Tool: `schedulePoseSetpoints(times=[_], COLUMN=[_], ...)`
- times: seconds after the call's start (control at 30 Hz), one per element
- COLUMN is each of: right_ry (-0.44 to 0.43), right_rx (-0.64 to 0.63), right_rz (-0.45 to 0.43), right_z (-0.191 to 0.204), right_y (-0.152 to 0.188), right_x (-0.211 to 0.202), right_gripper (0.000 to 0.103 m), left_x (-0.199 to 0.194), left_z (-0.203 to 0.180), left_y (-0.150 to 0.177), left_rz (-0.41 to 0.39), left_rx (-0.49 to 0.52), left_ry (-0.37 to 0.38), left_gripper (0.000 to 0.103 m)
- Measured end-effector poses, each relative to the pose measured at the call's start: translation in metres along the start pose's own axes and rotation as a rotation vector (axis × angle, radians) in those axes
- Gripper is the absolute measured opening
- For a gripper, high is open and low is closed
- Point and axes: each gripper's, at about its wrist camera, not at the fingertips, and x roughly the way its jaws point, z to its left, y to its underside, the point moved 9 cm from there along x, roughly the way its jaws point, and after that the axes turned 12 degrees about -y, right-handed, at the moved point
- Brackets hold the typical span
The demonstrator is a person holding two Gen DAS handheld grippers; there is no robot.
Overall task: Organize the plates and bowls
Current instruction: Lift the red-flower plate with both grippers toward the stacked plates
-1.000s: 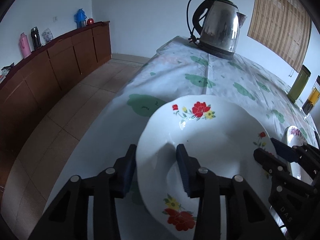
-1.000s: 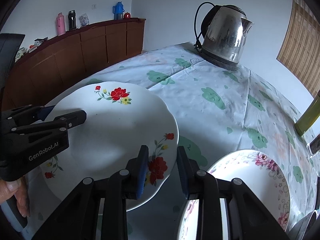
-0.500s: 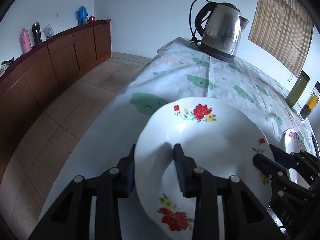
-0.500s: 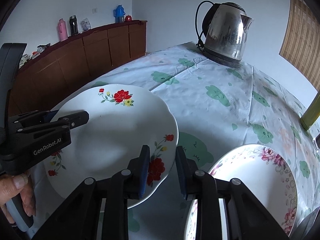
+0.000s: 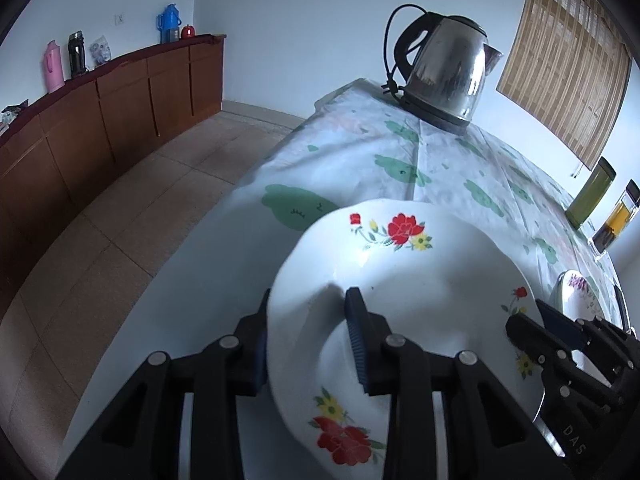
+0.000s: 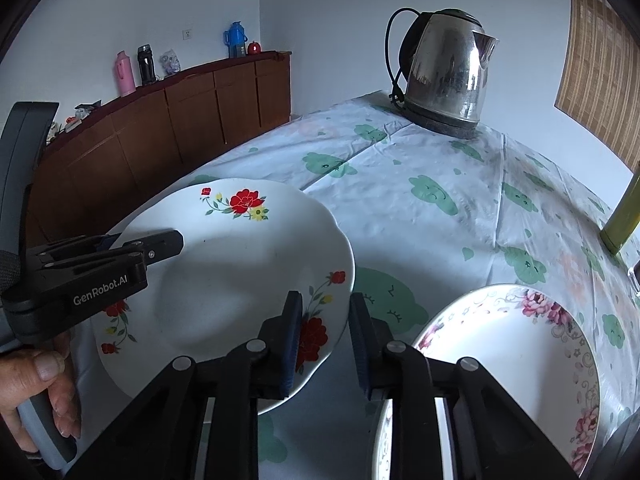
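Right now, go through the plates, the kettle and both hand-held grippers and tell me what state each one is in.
Red-flower plate: tilted, rim between both grippers' pads.
Pink-flower plate: flat on the tablecloth, untouched.
Kettle: upright on its base, lid shut.
Left hand-held gripper: astride the plate's rim, narrow gap.
Right hand-held gripper: jaws closing around the rim.

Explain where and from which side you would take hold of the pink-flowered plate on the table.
Grip the pink-flowered plate by its raised, sloping near rim, coming in low from the front edge. It lies flat, and the red-flowered plate, straddled by both tongs, crowds its left.
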Motion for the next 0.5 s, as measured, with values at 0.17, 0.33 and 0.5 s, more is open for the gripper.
schedulePoseSetpoints(times=[0.17, 0.33, 0.5], right_ry=[0.0, 0.005, 0.003], right_rx=[0.007, 0.001, 0.009], right_rz=[-0.01, -0.033, -0.047], right_z=[0.001, 0.003, 0.002], right_y=[-0.001, -0.004, -0.004], right_x=[-0.003, -0.009, -0.014], right_gripper=[0.025, 0.025, 0.025], left_x=[-0.006, -0.008, -0.01], left_z=[0.001, 0.002, -0.001], left_y=[-0.003, -0.006, -0.007], left_rz=[-0.027, -0.042, -0.051], left_rx=[-0.005, -0.012, -0.003], left_ry=[0.006, 0.008, 0.017], left_gripper=[0.032, 0.032, 0.032])
